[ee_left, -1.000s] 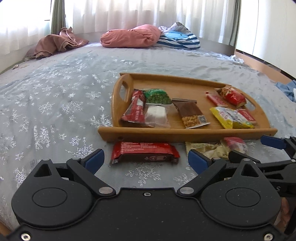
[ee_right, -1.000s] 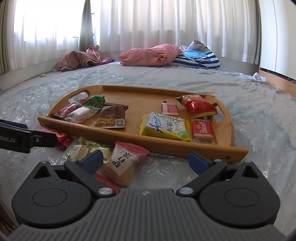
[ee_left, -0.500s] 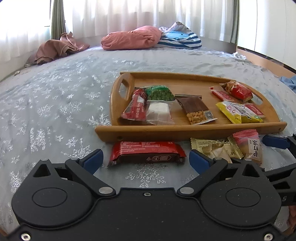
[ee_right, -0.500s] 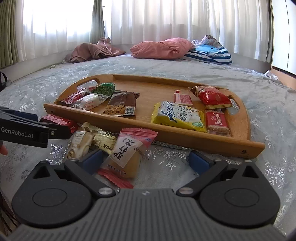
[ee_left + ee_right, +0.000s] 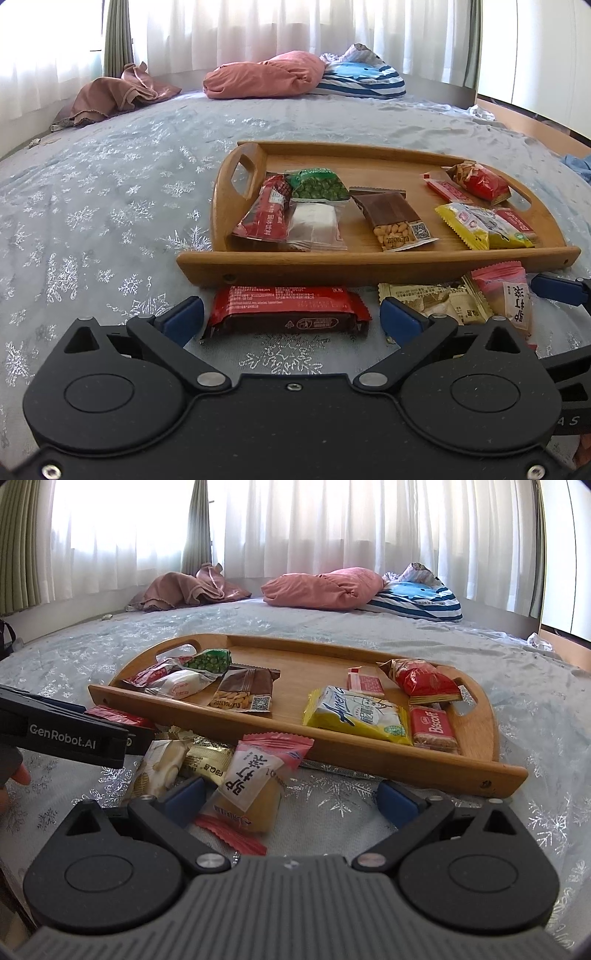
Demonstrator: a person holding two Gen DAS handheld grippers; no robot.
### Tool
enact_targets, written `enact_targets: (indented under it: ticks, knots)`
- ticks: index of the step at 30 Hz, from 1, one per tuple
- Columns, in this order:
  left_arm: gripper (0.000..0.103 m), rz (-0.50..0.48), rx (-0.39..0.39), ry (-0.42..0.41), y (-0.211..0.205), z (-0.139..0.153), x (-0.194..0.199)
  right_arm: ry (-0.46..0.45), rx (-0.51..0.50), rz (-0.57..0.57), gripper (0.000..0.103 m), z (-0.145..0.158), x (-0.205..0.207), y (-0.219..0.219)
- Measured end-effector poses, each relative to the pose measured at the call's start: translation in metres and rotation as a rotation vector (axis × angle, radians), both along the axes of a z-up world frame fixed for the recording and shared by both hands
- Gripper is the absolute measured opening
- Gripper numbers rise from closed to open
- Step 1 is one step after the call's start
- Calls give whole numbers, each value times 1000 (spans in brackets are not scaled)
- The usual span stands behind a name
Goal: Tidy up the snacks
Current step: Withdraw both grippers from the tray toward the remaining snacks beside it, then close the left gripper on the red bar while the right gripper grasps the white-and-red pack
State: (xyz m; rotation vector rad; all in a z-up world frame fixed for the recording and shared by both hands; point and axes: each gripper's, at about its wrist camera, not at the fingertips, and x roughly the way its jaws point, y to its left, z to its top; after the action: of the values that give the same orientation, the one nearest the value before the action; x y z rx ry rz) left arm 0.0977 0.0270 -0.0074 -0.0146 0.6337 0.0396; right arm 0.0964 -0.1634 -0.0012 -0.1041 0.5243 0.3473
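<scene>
I hold both grippers low over the bed (image 5: 110, 206). My left gripper (image 5: 291, 321) is wide open, and the red bar (image 5: 291, 308) lies flat on the bed between its 2 fingers, not touched by them. Just beyond this bar is the near wall of the wooden tray (image 5: 369, 264). To the right of the left gripper lie the beige packet (image 5: 432, 299) and the pink packet (image 5: 506, 295), beside each other. My right gripper (image 5: 291, 799) is also open and grips nothing. The pink packet (image 5: 258, 775) lies between its fingers, close to the left finger (image 5: 184, 799). Ahead of it, inside the tray (image 5: 369, 751), I see the yellow packet (image 5: 358, 716) and the Biscoff packet (image 5: 432, 725) touching each other.
</scene>
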Motion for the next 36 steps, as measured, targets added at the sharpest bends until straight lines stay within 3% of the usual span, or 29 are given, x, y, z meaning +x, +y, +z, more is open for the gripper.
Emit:
enact_targets:
  ticks: [5,17,29,36]
  knots:
    - [90,-13,-32,2,2,0,2,-1,0,0,103,0,0,0]
    - [65,-32,24,-4,-4,2,-8,2,-1,0,103,0,0,0]
    - [65,-45,10,-5,-1,12,-19,-1,-13,-22,103,14,-3,1]
    - [65,-40,5,-10,1,17,-21,8,25,-35,93,18,-5,-2]
